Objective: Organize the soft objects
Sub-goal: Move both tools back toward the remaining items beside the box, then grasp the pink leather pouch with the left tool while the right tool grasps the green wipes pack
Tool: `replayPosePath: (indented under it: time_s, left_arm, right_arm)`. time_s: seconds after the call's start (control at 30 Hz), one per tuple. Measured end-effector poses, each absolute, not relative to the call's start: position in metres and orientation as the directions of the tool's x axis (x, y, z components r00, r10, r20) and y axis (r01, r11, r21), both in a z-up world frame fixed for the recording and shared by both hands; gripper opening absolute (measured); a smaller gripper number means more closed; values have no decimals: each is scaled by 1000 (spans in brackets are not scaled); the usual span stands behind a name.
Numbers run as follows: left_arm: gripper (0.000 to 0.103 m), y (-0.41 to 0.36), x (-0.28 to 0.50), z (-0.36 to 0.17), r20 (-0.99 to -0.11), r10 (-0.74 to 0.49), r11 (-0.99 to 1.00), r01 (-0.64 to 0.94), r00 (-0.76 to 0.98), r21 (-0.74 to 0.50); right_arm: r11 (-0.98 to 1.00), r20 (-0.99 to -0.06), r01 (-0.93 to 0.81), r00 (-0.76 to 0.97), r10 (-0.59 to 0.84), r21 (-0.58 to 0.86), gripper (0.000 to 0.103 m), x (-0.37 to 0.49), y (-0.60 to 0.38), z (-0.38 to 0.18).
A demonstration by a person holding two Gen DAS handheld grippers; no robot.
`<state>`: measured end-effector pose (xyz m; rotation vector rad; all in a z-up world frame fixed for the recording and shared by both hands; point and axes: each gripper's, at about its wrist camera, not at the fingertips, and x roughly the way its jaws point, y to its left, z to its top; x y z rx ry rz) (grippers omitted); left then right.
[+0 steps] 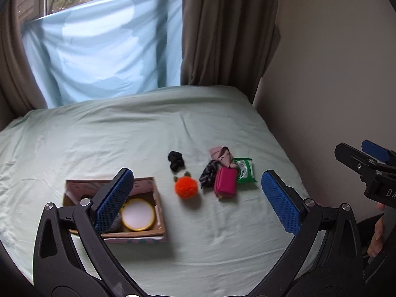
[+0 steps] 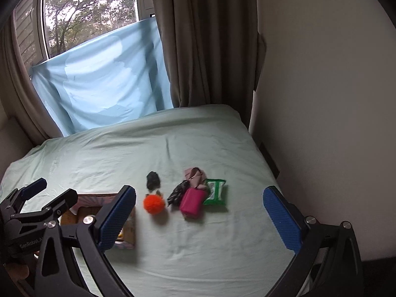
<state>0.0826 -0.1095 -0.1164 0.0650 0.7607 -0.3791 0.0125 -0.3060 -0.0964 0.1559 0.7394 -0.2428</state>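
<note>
Bedroom in a home, bed set in a corner by a window.

A bed [image 1: 138, 133] covered with a pale green sheet fills most of both views, pushed against a plain off-white wall [image 1: 334, 61] on one side. Brown curtains [image 1: 222, 29] are hung at the head of the bed, and a light blue cloth [image 1: 104, 49] is stretched across the lower part of the window [image 2: 89, 7]. Trees are seen outside through the glass. Small household items are laid on the sheet: a cardboard box [image 1: 158, 195], an orange pompom [image 1: 186, 187], a pink pouch [image 1: 225, 183] and a green wipes pack [image 1: 245, 170].
</note>
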Motion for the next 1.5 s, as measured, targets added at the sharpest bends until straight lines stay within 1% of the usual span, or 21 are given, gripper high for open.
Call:
replayPosePath:
  time_s: [0.23, 0.57, 0.83, 0.9, 1.03, 1.1, 1.13, 1.17, 1.3, 1.33, 1.37, 1.4, 1.5]
  left_arm:
    - [103, -171, 111, -179, -692, -300, 933, 354, 656, -69]
    - [103, -242, 161, -312, -718, -290, 917, 399, 632, -19]
    - [101, -283, 199, -391, -746, -298, 902, 432, 596, -15]
    - [99, -293, 206, -409, -756, -298, 894, 449, 582, -6]
    - [97, -305, 216, -443, -766, -271, 892, 452, 583, 28]
    - [94, -308, 220, -457, -774, -266, 891, 454, 574, 31]
    - [92, -310, 222, -462, -779, -262, 890, 455, 570, 34]
    - [89, -312, 225, -469, -786, -257, 888, 459, 563, 38]
    - [86, -315, 228, -483, -790, -250, 879, 474, 559, 57]
    - [81, -317, 229, -485, -789, -248, 875, 480, 562, 67]
    - [77, -319, 229, -488, -789, -249, 868, 490, 562, 75]
    - [76, -321, 230, -490, -791, -249, 864, 497, 559, 79]
    - [72, -324, 231, -494, -793, -234, 856, 507, 562, 106]
  right_arm:
    - [966, -683, 253, 714, -151, 52, 103, 54, -360, -154]
    - [966, -704, 245, 701, -117, 84, 102, 123, -407, -269]
    - [969, -727, 222, 683, -73, 110, 101, 163, -426, -342]
    - [970, -749, 207, 662, -42, 129, 97, 175, -430, -363]
    - [962, -788, 205, 615, 16, 180, 92, 194, -439, -402]
    - [959, -803, 204, 594, 41, 199, 84, 200, -440, -419]
    - [956, -812, 200, 580, 59, 213, 82, 204, -441, -428]
    - [956, -816, 197, 573, 68, 218, 80, 207, -440, -433]
    - [957, -831, 179, 548, 95, 228, 69, 214, -436, -451]
    - [956, -833, 178, 545, 99, 231, 68, 215, -436, -453]
    - [956, -834, 178, 542, 102, 233, 64, 217, -435, -457]
    - [955, -836, 177, 539, 107, 236, 60, 217, -435, -459]
    - [950, -836, 181, 535, 123, 255, 56, 218, -436, -463]
